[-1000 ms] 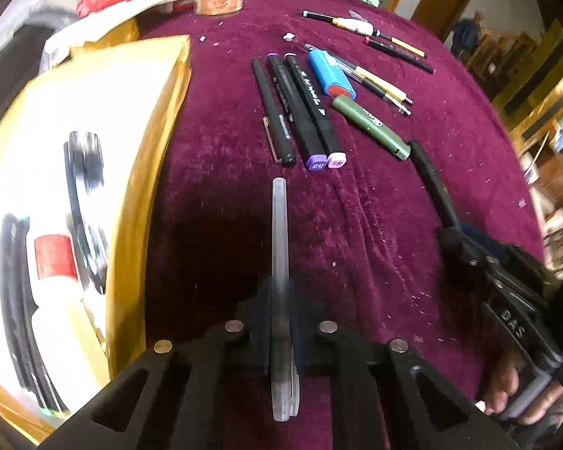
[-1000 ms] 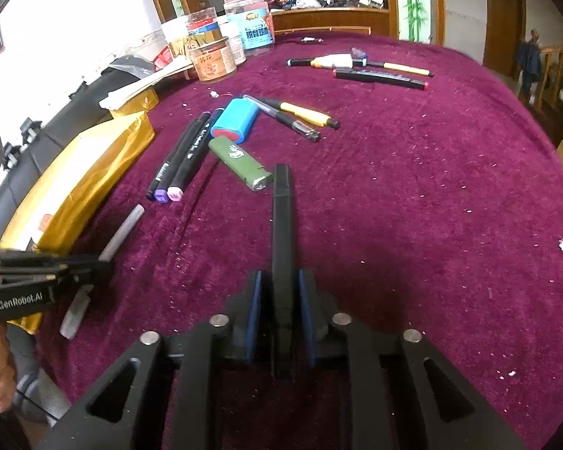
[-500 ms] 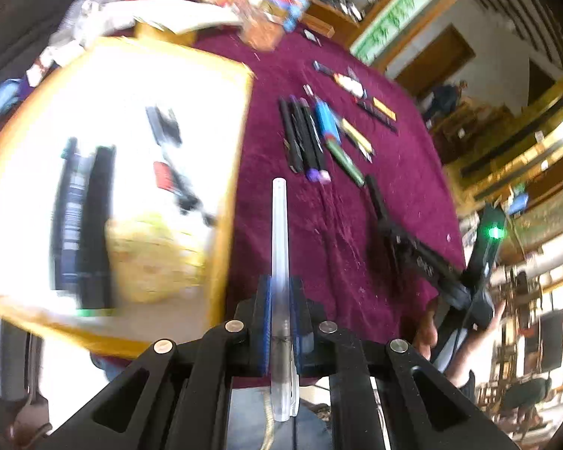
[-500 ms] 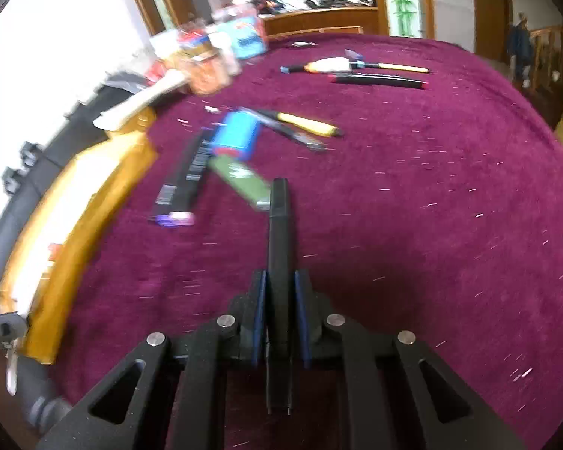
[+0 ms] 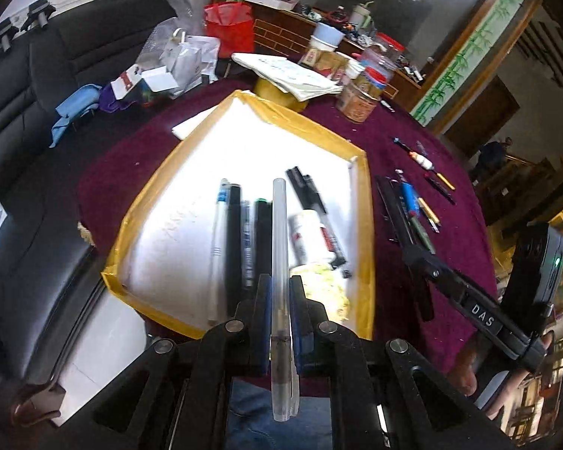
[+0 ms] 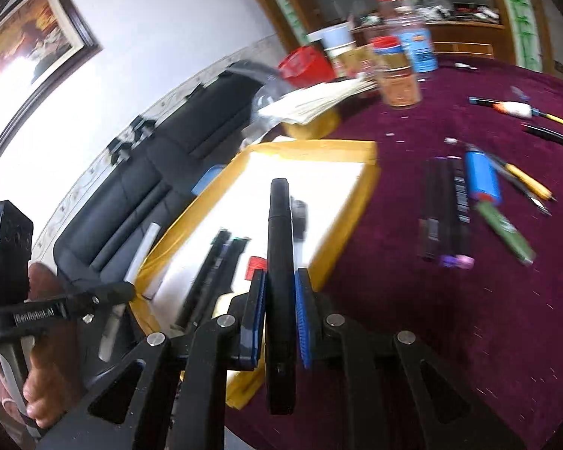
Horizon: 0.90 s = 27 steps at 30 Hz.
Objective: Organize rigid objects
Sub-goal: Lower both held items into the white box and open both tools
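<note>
My left gripper [image 5: 279,300] is shut on a clear plastic pen [image 5: 280,247], held above the near side of the yellow-rimmed white tray [image 5: 244,107]. Several pens and a glue bottle [image 5: 311,234] lie in that tray. My right gripper [image 6: 277,300] is shut on a black marker [image 6: 279,232], just over the tray's [image 6: 319,148] right rim. On the purple cloth remain black markers [image 6: 444,206], a blue case [image 6: 482,178], a green marker [image 6: 505,230] and a yellow pen [image 6: 527,180]. The left gripper [image 6: 94,298] with its pen shows at the left of the right wrist view, the right gripper [image 5: 469,296] at the right of the left wrist view.
Jars [image 5: 360,99], a stack of papers [image 5: 292,73] and a red bag [image 5: 229,26] crowd the table's far edge. A black sofa [image 5: 26,86] runs along the left. More pens [image 6: 525,110] lie at the far right of the cloth. A person's hand [image 6: 45,382] holds the left gripper.
Both grippers rose and swung left from over the purple cloth to over the tray, each still holding its pen. The right gripper's black marker has left the cloth.
</note>
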Tool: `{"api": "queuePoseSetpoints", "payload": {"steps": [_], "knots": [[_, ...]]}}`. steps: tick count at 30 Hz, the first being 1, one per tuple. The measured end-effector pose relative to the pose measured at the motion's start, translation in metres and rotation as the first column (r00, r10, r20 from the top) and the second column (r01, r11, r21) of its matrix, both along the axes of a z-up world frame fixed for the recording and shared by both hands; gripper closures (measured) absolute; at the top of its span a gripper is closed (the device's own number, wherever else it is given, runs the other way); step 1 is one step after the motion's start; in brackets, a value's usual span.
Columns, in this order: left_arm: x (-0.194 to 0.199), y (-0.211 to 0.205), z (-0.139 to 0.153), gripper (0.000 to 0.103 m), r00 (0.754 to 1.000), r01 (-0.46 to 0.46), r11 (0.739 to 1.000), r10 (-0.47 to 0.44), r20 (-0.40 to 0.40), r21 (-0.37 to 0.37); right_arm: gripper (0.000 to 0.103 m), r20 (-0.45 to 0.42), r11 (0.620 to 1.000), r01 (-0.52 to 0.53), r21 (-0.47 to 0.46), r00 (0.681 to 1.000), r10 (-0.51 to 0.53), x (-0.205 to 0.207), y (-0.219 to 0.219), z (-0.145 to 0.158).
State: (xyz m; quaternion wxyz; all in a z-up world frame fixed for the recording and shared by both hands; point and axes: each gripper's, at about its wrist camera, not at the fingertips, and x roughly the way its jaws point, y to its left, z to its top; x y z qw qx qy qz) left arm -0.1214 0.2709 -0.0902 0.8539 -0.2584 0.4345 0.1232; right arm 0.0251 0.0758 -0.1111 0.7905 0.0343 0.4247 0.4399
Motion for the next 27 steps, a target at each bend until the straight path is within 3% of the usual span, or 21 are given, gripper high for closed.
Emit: {"api": "queuePoseSetpoints", "payload": {"steps": [13,27], "knots": [[0.014,0.035,-0.034,0.095,0.995,-0.033,0.996,0.041,-0.094,0.082,0.088,-0.045,0.997,-0.037,-0.072,0.998,0.034,0.028,0.077,-0.021],[0.034,0.047,-0.058,0.095,0.987,-0.041,0.989,0.062,-0.151,0.139,0.088,-0.047,0.989,-0.022,-0.143,0.999,0.016,0.036,0.096,-0.039]]}}
